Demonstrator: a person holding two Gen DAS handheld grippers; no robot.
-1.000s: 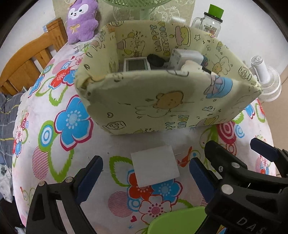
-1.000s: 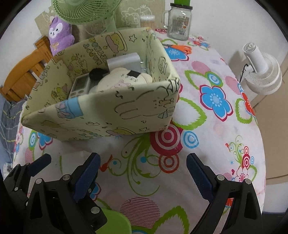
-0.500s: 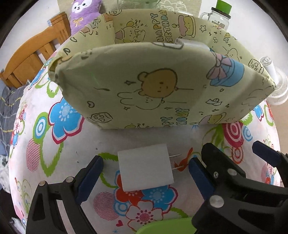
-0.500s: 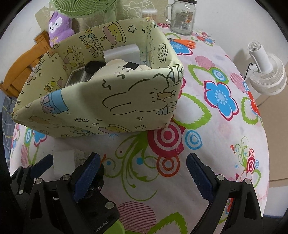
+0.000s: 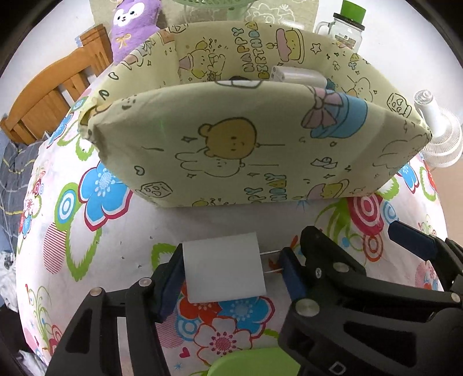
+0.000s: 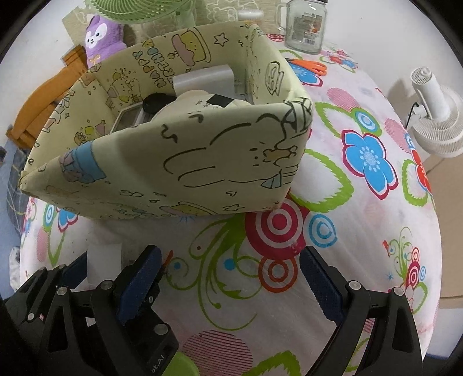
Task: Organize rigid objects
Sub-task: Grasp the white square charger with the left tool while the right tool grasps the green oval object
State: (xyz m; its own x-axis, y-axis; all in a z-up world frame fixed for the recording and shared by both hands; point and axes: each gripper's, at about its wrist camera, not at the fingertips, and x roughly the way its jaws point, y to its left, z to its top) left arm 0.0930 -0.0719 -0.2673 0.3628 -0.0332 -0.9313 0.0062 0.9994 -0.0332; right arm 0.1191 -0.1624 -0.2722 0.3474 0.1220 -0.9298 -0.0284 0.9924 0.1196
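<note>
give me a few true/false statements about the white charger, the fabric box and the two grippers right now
1. The white charger lies on the flowered tablecloth, between the fingers of the left gripper. True; its fingers are closing around it.
2. The charger's prongs point toward the left finger. False; they point toward the right finger.
3. The fabric box is empty. False; several items already sit inside.
4. The right gripper holds nothing. True; only tablecloth lies between its fingers.
5. The glass jar stands inside the box. False; it stands on the table behind it.

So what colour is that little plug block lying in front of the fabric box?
Plain white plug block, with two thin metal prongs; clearest in the left wrist view.
</note>
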